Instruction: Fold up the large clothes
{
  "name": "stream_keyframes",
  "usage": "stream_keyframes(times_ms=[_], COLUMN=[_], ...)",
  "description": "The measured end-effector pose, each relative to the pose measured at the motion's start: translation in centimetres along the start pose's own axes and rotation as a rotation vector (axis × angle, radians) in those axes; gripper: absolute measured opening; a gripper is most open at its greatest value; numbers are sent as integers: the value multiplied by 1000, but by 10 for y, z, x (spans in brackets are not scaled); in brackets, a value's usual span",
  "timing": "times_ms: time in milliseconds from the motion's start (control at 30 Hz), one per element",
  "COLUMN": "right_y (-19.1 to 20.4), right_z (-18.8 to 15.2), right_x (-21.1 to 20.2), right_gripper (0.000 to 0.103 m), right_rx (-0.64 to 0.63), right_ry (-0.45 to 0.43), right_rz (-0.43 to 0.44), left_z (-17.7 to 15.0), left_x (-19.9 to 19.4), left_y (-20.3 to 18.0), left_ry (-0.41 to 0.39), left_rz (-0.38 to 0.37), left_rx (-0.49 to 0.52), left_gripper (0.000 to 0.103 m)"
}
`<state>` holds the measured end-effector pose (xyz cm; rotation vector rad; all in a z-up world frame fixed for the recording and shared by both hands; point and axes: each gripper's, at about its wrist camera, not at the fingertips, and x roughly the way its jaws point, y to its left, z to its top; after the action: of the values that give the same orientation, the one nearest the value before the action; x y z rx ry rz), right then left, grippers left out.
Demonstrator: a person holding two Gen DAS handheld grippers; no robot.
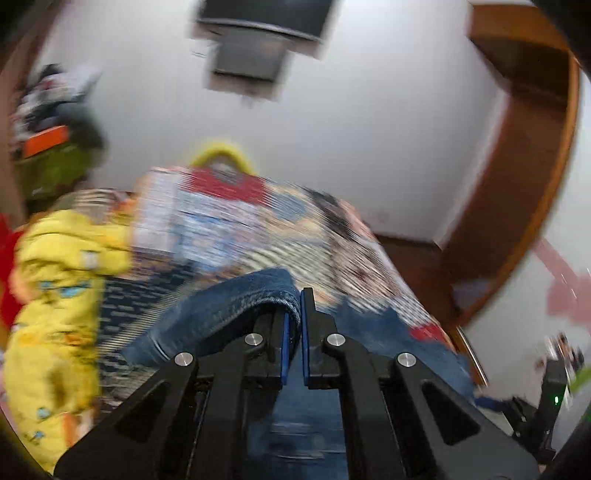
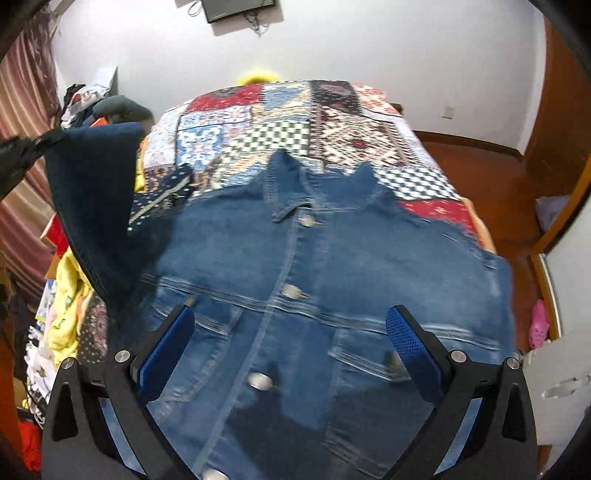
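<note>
A blue denim jacket [image 2: 314,273] lies front up, buttons showing, on a patchwork bedspread [image 2: 280,125]. My right gripper [image 2: 290,332] is open, hovering above the jacket's lower front, holding nothing. My left gripper [image 1: 293,321] is shut on a fold of the jacket's denim [image 1: 236,299] and holds it lifted. In the right wrist view this lifted dark sleeve [image 2: 96,206] hangs at the left, pulled up by the left gripper [image 2: 22,151]. The left wrist view is motion-blurred.
A yellow garment [image 1: 55,295] and other clothes are piled at the bed's left side [image 2: 66,306]. A white wall with a dark screen [image 2: 236,9] is behind. A wooden floor [image 2: 491,177] and a wooden door frame [image 1: 524,177] are on the right.
</note>
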<state>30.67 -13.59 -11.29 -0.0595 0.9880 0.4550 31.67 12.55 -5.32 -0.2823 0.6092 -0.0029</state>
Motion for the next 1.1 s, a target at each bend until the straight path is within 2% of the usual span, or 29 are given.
stream_keyframes(times_ms=[133, 267, 333, 433, 533, 600, 733, 767, 900, 967, 1100], right_y=[-30, -53, -60, -70, -74, -74, -65, -61, -37, -18, 25], right_z=[-12, -24, -30, -37, -40, -41, -37, -35, -27, -21, -8], right_x=[-5, -10, -15, -18, -18, -18, -15, -15, -9, -3, 14], right_gripper=[103, 103, 103, 103, 103, 103, 103, 103, 103, 103, 103], right_rx=[50, 85, 96, 104, 103, 103, 93, 82, 15, -33, -153], right_ry=[7, 21, 25, 34, 45, 49, 52, 51, 43, 39, 24], right_rz=[-15, -42, -52, -66, -76, -75, -56, -50, -37, -31, -20], left_z=[-42, -97, -122, -152, -167, -171, -172, -170, -154, -147, -138], left_x=[55, 104, 120, 129, 130, 125, 98, 91, 57, 49, 29], left_y=[-59, -89, -100, -114, -117, -113, -90, -83, -34, -12, 39], left_ry=[188, 393, 460, 532, 579, 601, 611, 601, 528, 491, 425], left_rz=[-113, -177, -185, -157, -141, -153, -193, -187, -153, -106, 27], left_rx=[59, 79, 106, 170, 209, 202, 147, 137, 82, 65, 43], left_gripper=[4, 4, 4, 4, 6, 11, 42, 46, 48, 55, 56])
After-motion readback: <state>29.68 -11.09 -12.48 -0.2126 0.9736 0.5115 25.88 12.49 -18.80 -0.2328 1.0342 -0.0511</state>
